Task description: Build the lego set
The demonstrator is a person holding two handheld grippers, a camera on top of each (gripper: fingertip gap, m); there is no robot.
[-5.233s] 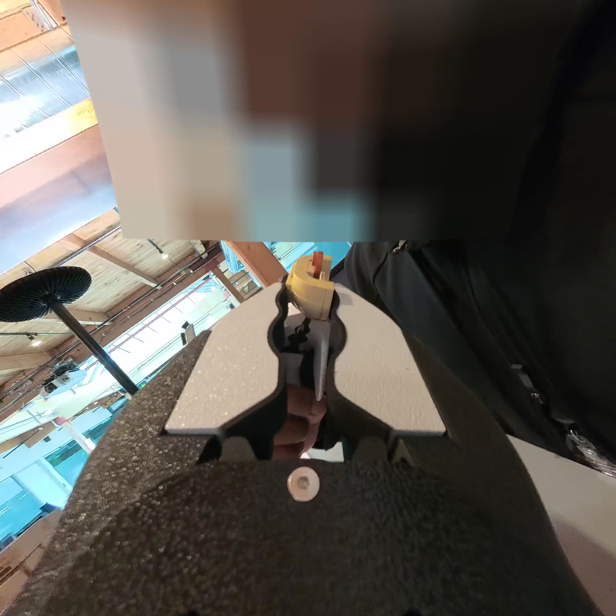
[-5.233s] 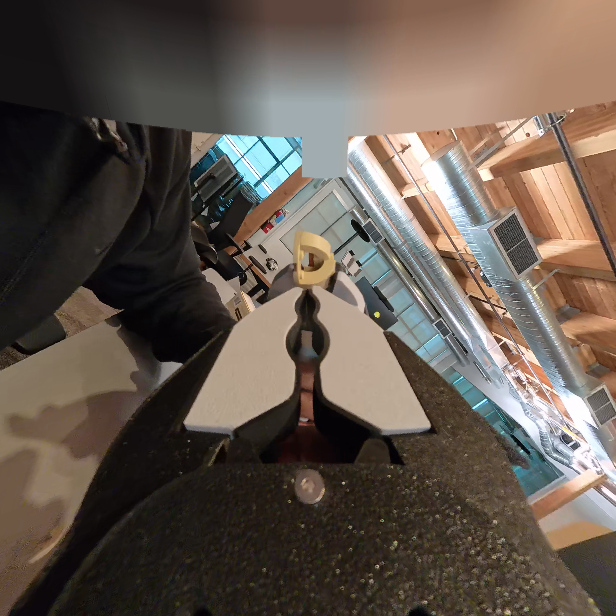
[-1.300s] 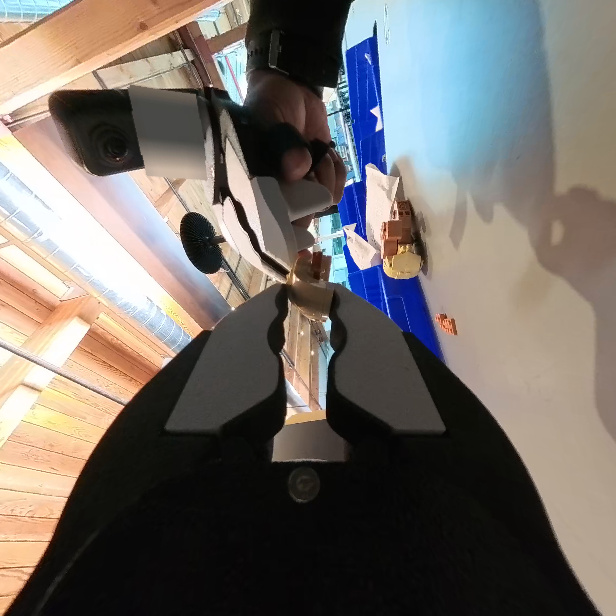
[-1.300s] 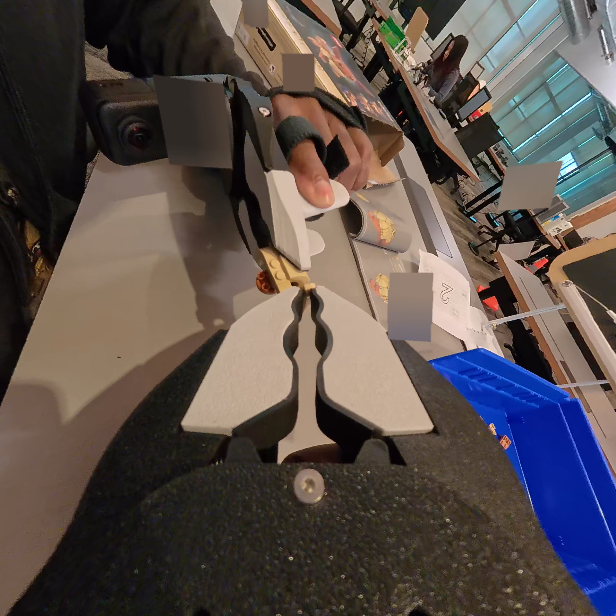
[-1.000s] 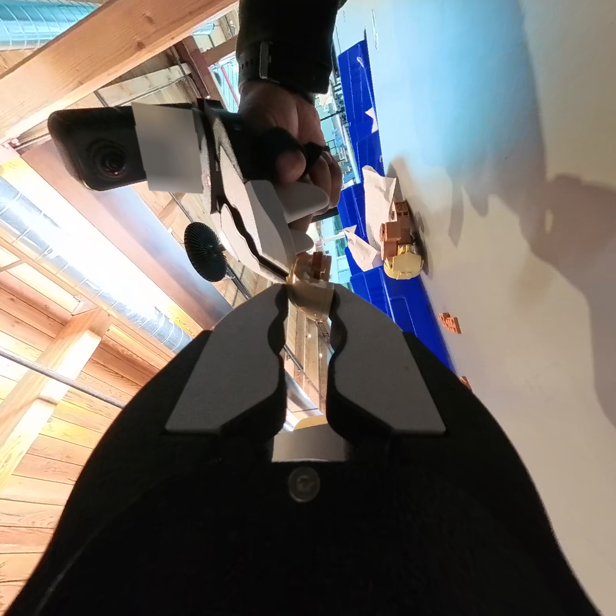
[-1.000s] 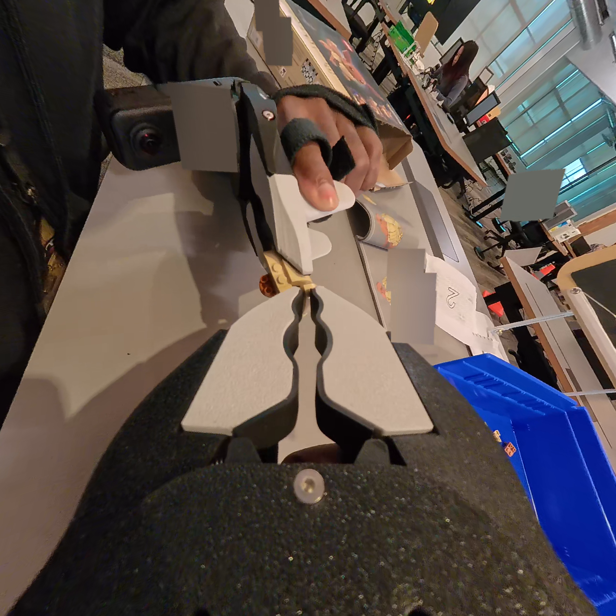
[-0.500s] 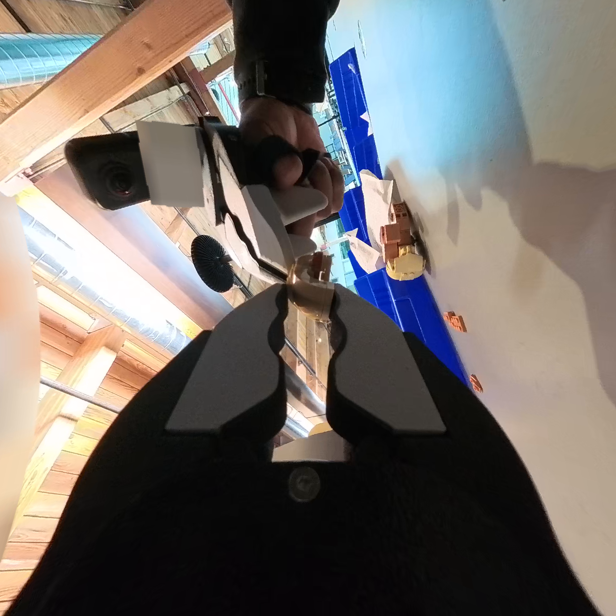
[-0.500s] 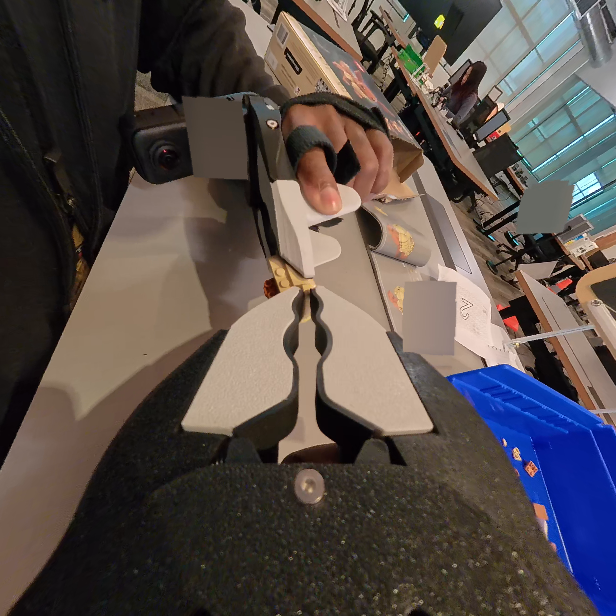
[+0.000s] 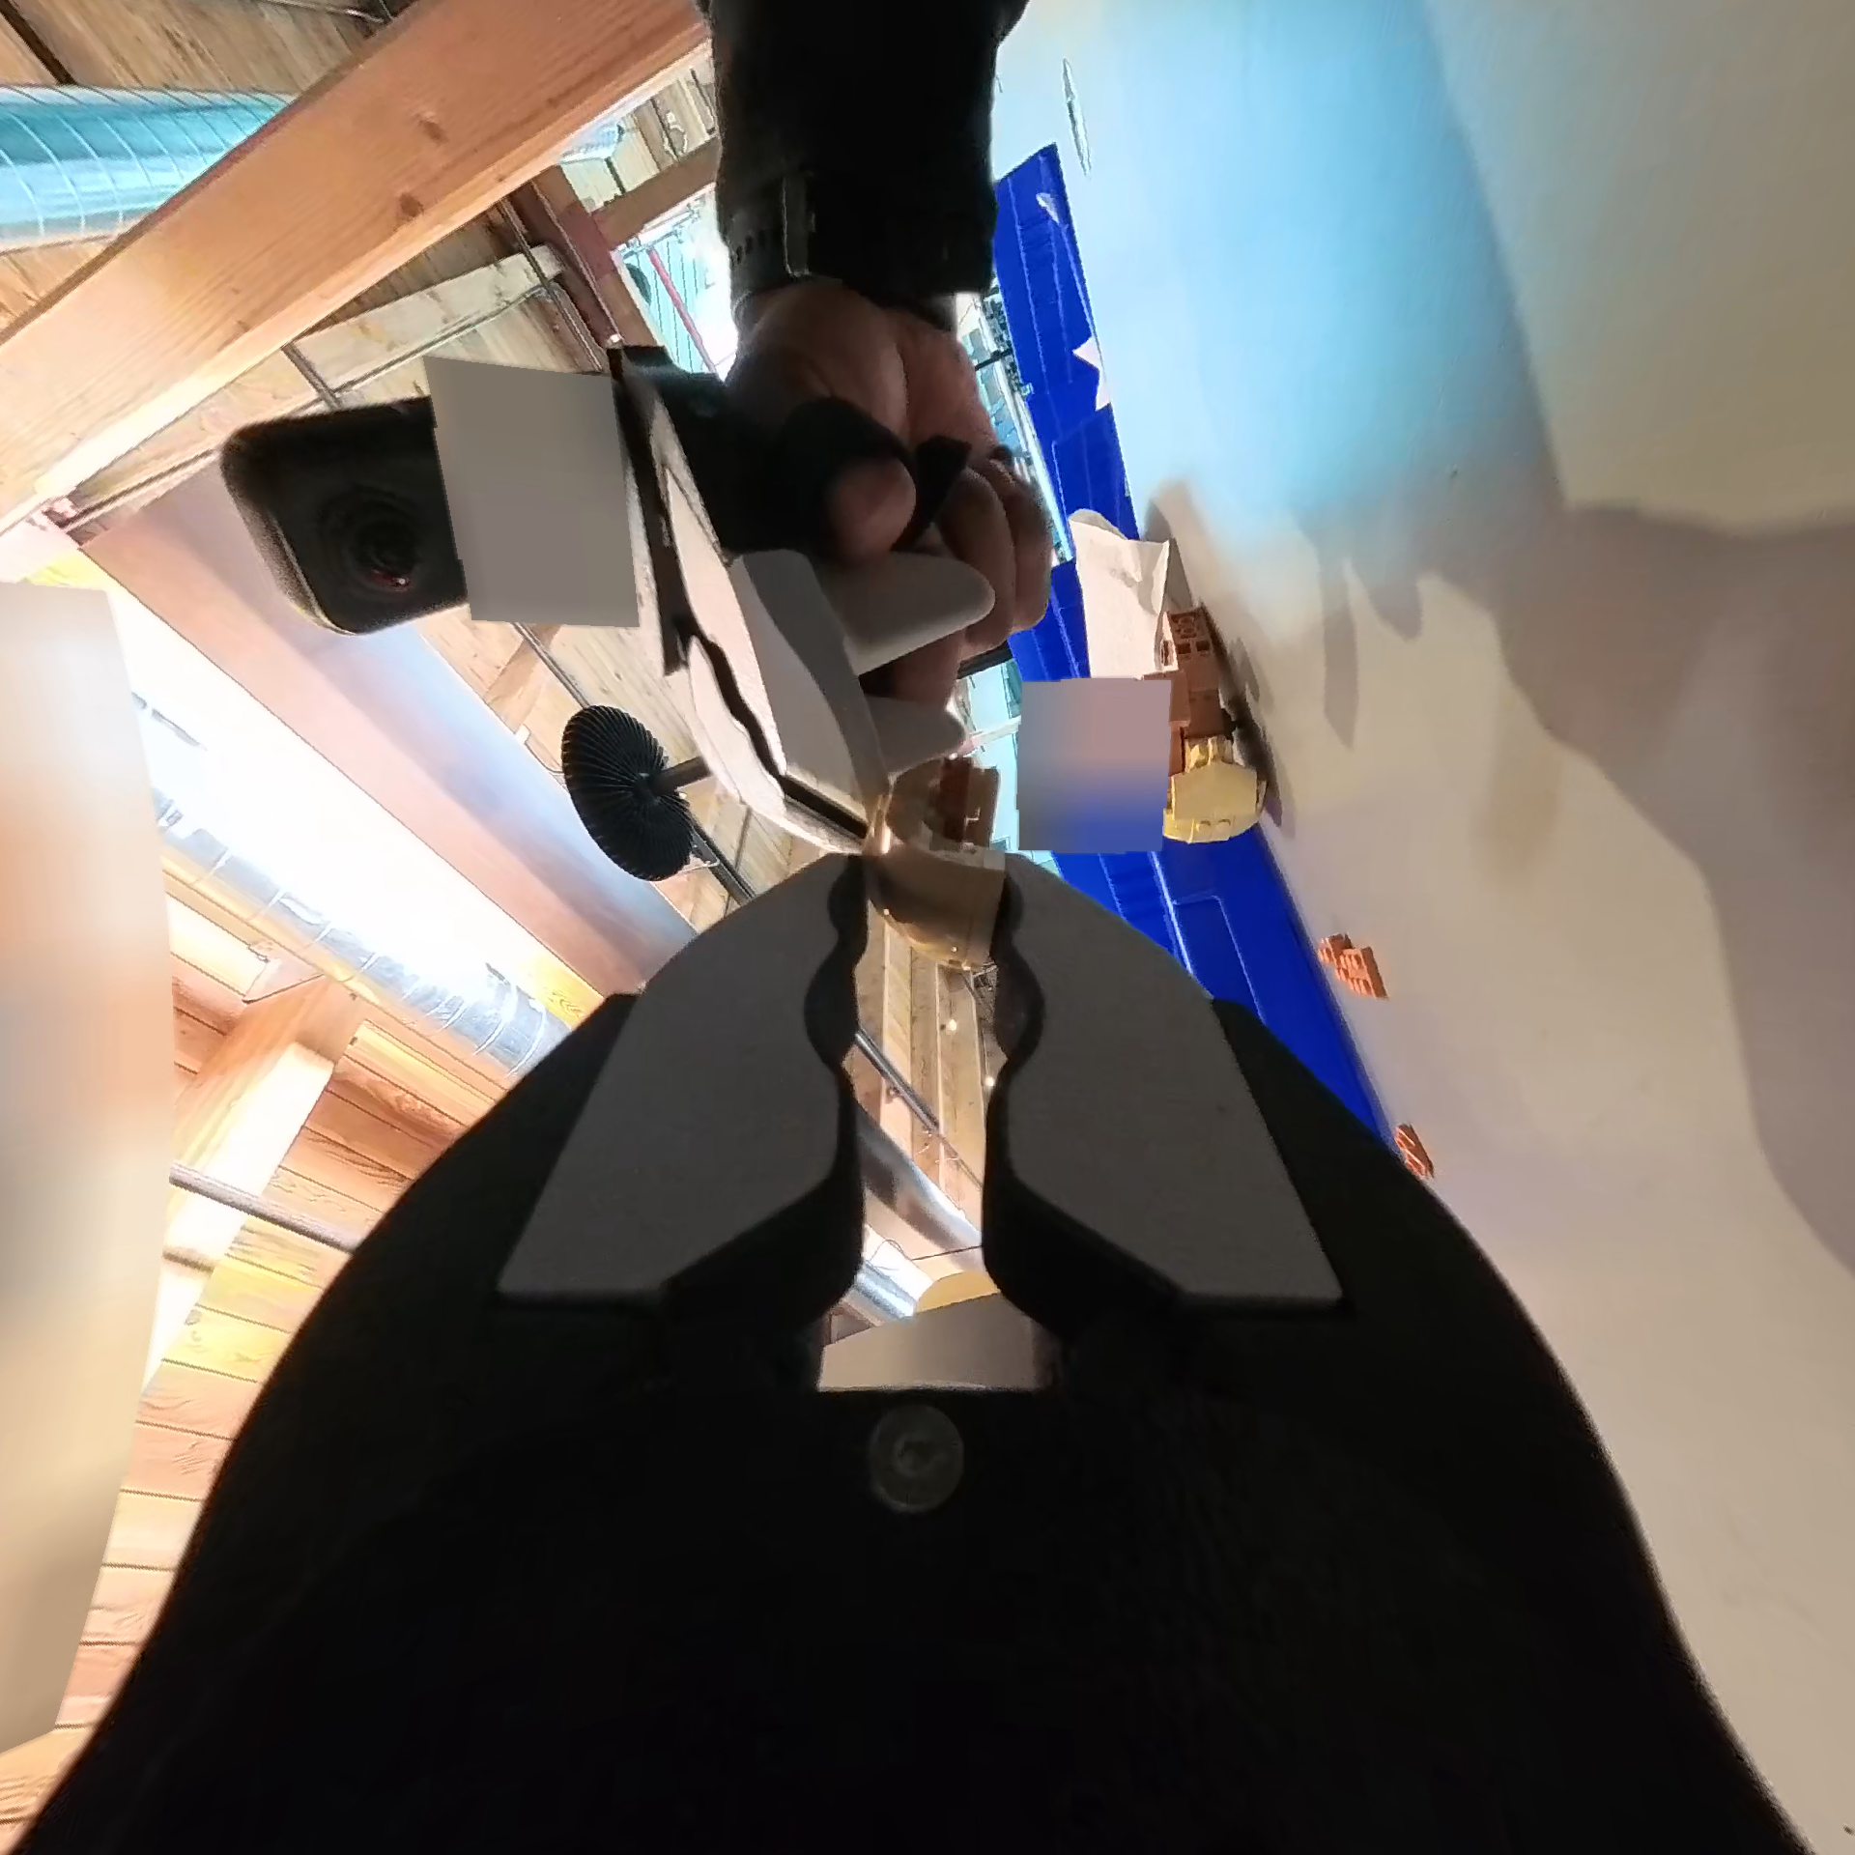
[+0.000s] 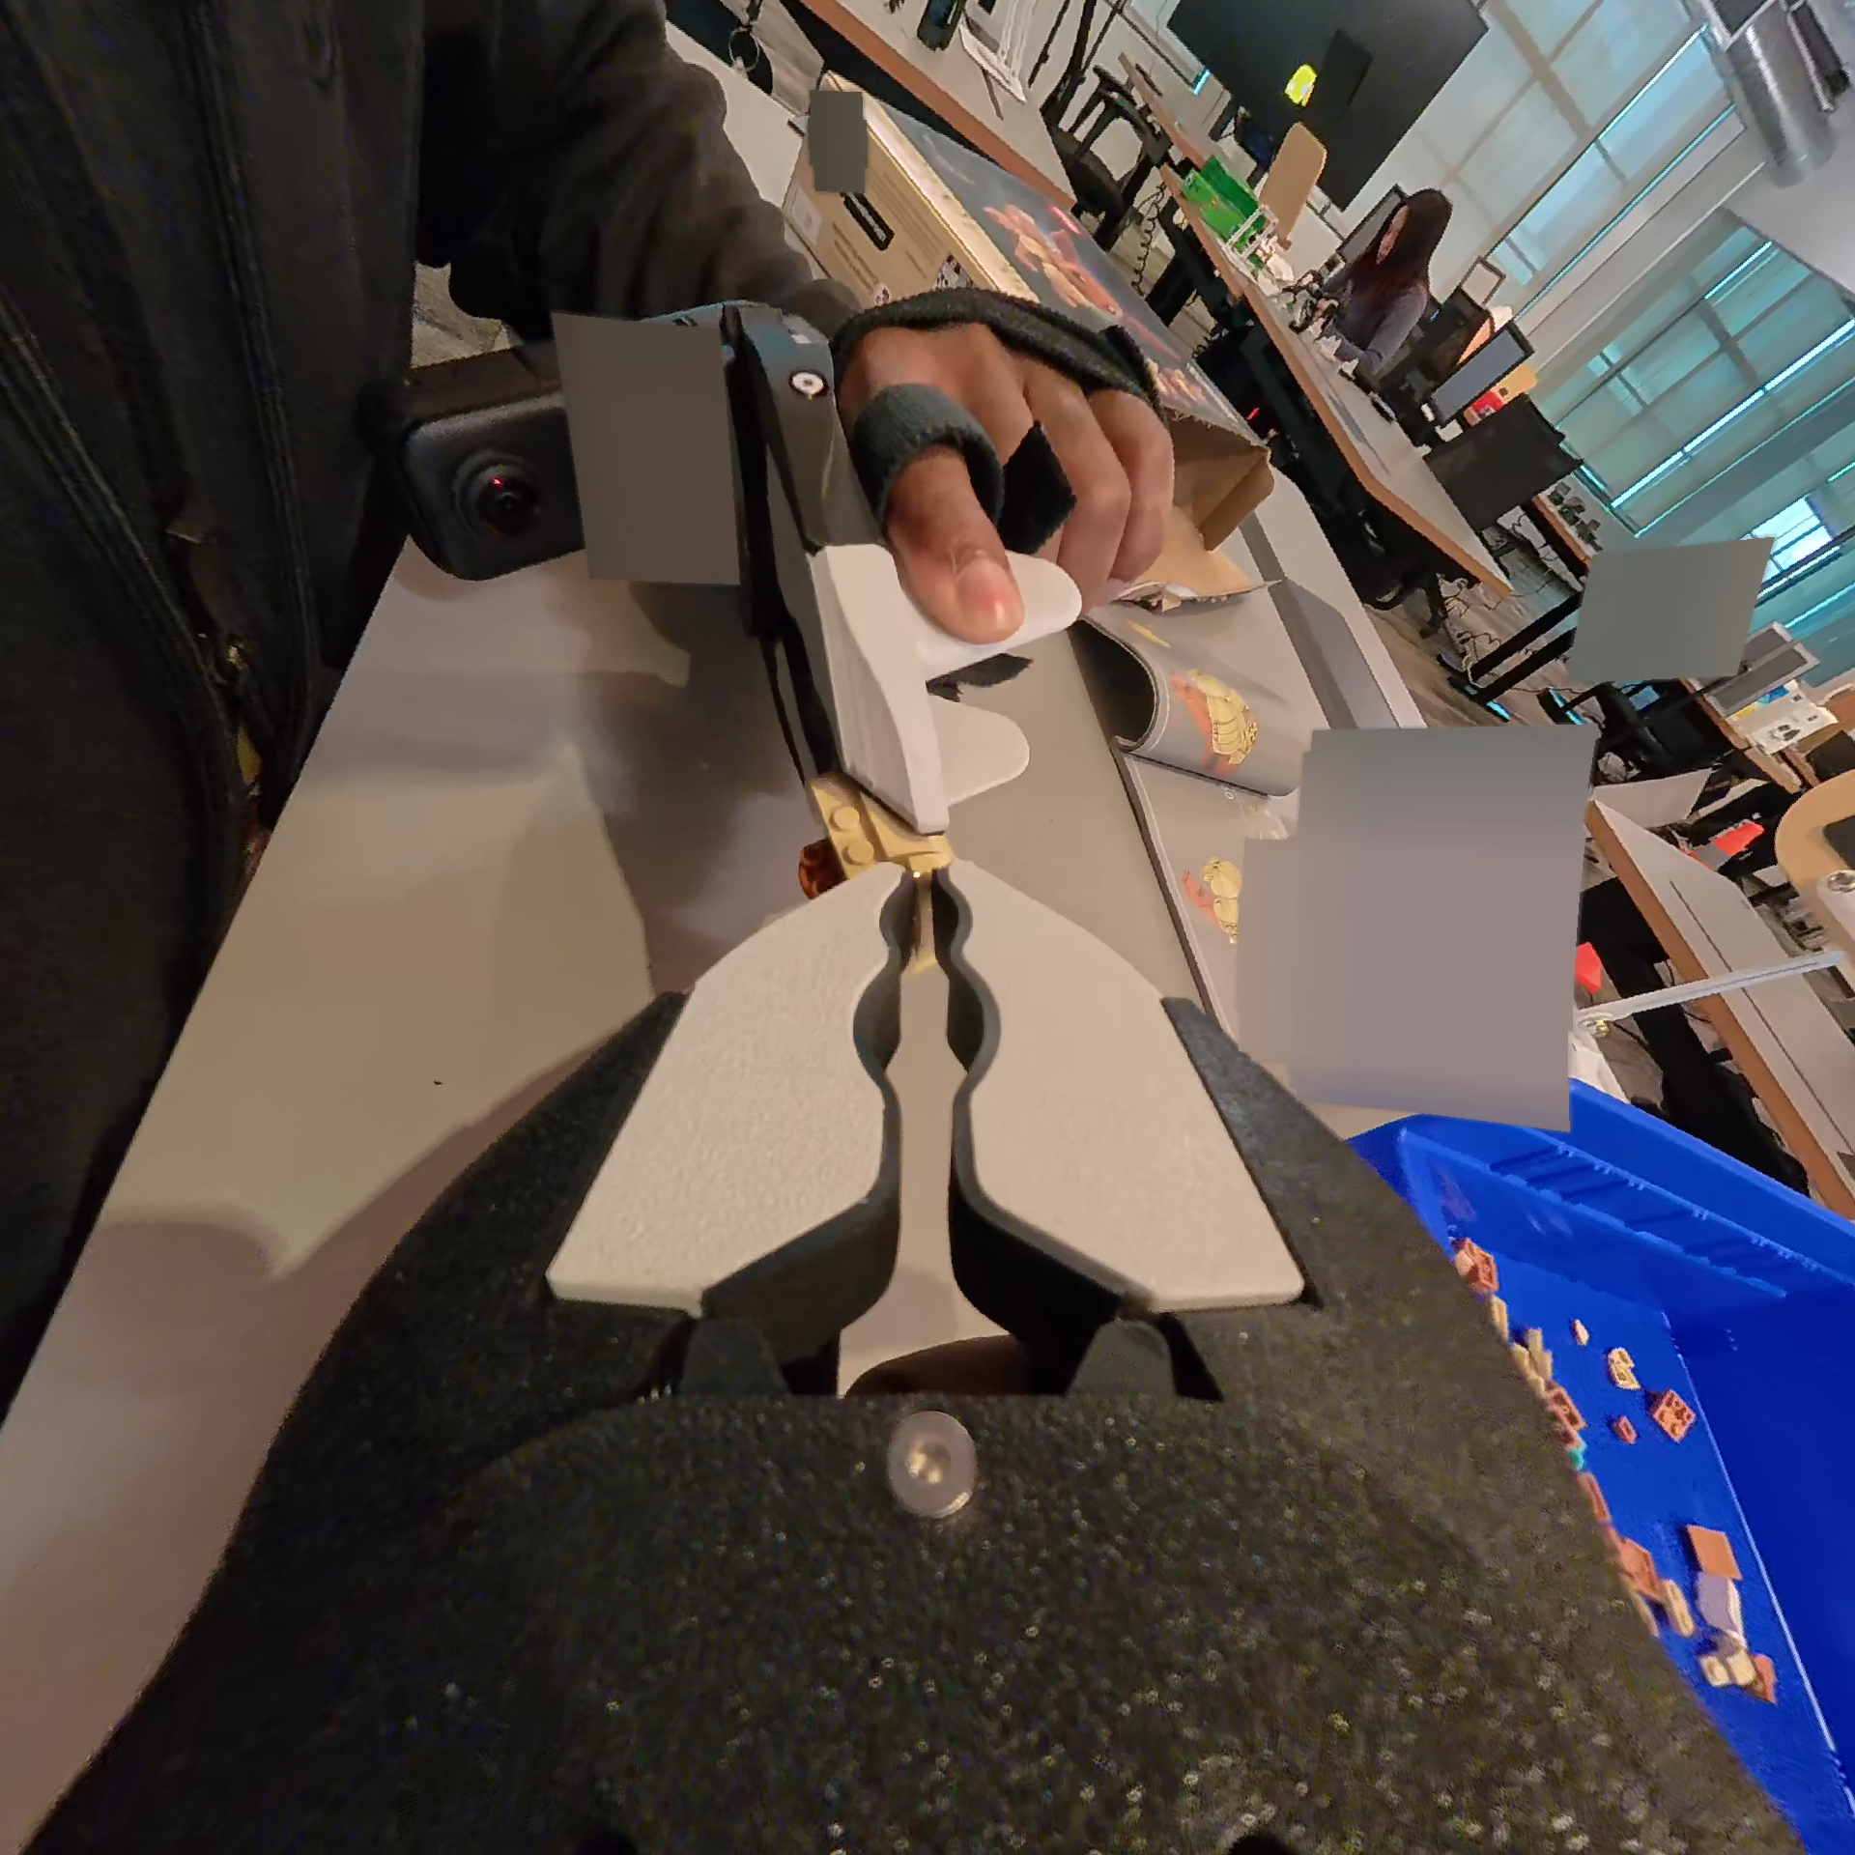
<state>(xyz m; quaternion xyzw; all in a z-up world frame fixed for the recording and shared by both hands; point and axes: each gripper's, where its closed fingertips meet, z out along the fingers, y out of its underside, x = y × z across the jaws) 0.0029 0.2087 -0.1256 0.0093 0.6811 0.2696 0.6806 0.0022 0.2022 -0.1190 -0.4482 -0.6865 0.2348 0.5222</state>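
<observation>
My left gripper (image 9: pixel 929 883) is shut on a small tan lego assembly (image 9: pixel 939 908) that carries brown bricks (image 9: pixel 969 798), held in the air above the white table (image 9: pixel 1606 903). My right gripper (image 10: pixel 918 888) is shut on a thin gold piece (image 10: pixel 920 934) at the edge of that assembly (image 10: pixel 858 833). The two grippers meet tip to tip. Each shows in the other's view: the right gripper (image 9: pixel 868 803) and the left gripper (image 10: pixel 923 828). An orange round part (image 10: pixel 815 871) sits on the assembly's far side.
A part-built tan and brown model (image 9: pixel 1210 743) stands on the table by a blue bin (image 9: pixel 1205 923). Loose brown bricks (image 9: pixel 1355 969) lie near it. The bin (image 10: pixel 1606 1235) holds several small pieces. A booklet (image 10: pixel 1205 723) and a box (image 10: pixel 1004 251) lie beyond. The grippers are tip to tip, or close to it.
Both grippers stay shut and joined at the tips. The pair has drifted and turned a little, so the right wrist view now shows more of the bin's inside.
</observation>
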